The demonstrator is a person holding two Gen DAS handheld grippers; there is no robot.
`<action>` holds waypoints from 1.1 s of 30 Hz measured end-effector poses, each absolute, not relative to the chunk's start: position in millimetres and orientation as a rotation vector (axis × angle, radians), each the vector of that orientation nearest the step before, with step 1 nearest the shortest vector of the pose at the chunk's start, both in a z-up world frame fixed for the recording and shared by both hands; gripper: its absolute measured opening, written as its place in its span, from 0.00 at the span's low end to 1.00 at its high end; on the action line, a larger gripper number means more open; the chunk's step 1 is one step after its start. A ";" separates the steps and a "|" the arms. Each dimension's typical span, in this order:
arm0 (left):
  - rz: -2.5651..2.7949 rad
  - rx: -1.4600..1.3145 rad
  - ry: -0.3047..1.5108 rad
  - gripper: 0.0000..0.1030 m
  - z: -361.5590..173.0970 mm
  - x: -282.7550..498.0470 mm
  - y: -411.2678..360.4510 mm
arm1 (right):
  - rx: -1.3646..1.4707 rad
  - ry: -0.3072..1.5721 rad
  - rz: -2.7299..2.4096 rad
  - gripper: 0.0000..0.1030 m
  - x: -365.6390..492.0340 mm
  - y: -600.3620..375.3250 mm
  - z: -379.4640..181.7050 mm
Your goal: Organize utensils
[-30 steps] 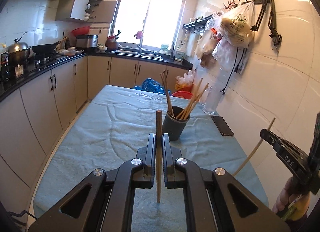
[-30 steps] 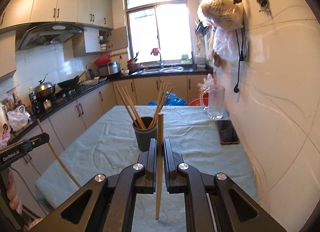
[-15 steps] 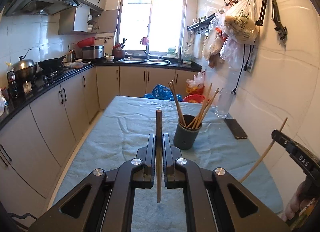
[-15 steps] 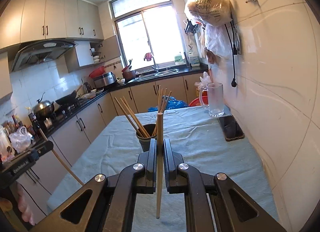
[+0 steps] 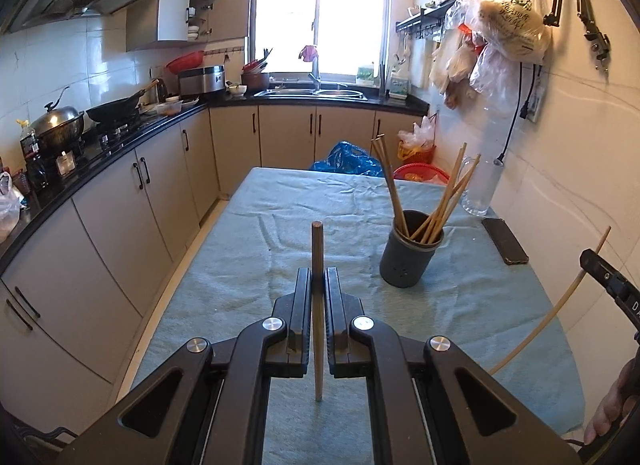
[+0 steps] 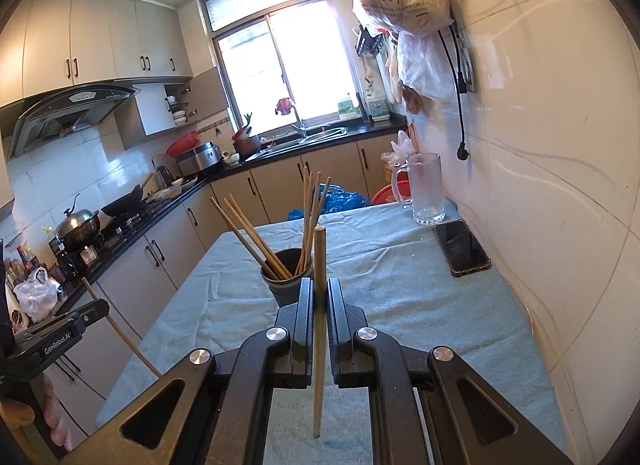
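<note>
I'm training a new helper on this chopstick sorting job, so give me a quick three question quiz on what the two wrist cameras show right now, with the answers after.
1. What does the left gripper hold between its jaws?
2. True or false: the dark cup on the table has no chopsticks in it.
3. Which lies nearest the wall on the cloth: A) a pan, B) the black phone, C) a plate?

Key
1. A single wooden chopstick, standing upright; the right gripper holds another chopstick the same way.
2. False: several chopsticks lean inside it.
3. B, beside the glass mug.
</note>
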State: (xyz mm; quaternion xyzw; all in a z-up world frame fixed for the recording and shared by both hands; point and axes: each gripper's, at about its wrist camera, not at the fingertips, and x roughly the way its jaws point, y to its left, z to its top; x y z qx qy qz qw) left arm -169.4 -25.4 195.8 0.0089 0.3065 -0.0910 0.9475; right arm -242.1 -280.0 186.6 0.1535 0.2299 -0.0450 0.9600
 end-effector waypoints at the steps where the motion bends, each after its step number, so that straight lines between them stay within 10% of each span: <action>1: -0.184 0.018 0.627 0.05 195.8 -166.3 -24.4 | 0.312 0.467 -0.092 0.07 -240.1 -280.3 187.0; 33: -0.307 0.031 0.576 0.06 227.4 -149.7 -35.0 | 0.328 0.463 -0.052 0.07 -209.9 -289.9 191.2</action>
